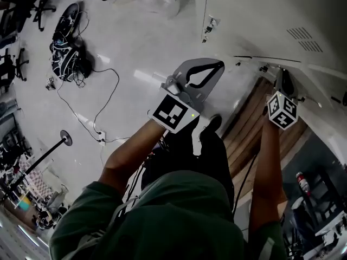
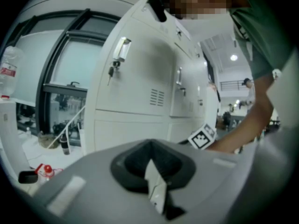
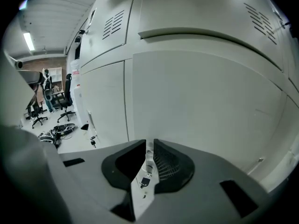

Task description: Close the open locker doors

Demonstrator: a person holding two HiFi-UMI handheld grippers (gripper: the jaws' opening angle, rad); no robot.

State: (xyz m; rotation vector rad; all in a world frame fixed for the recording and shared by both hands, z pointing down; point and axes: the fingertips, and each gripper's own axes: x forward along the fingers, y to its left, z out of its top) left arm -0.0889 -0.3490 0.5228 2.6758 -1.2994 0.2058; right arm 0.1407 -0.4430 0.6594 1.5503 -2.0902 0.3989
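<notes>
White lockers (image 1: pixel 260 20) fill the upper right of the head view. My right gripper (image 1: pixel 283 80) is shut, its tips at a white locker door (image 1: pixel 320 72) whose edge stands out from the row. In the right gripper view that door (image 3: pixel 205 106) fills the picture just beyond the jaws, which show only a thin slit between them. My left gripper (image 1: pixel 203 75) is shut on nothing and hangs in the air left of the lockers. In its own view the pads (image 2: pixel 140 155) meet, and beyond them is a locker door with a handle and key (image 2: pixel 119 50).
Grey floor spreads to the left, with a bag and cables (image 1: pixel 70 47) and a stand base (image 1: pixel 66 138). A strip of brown wooden slats (image 1: pixel 249 129) runs below the lockers. A lower door with hanging keys (image 3: pixel 92 136) stands left of my right gripper.
</notes>
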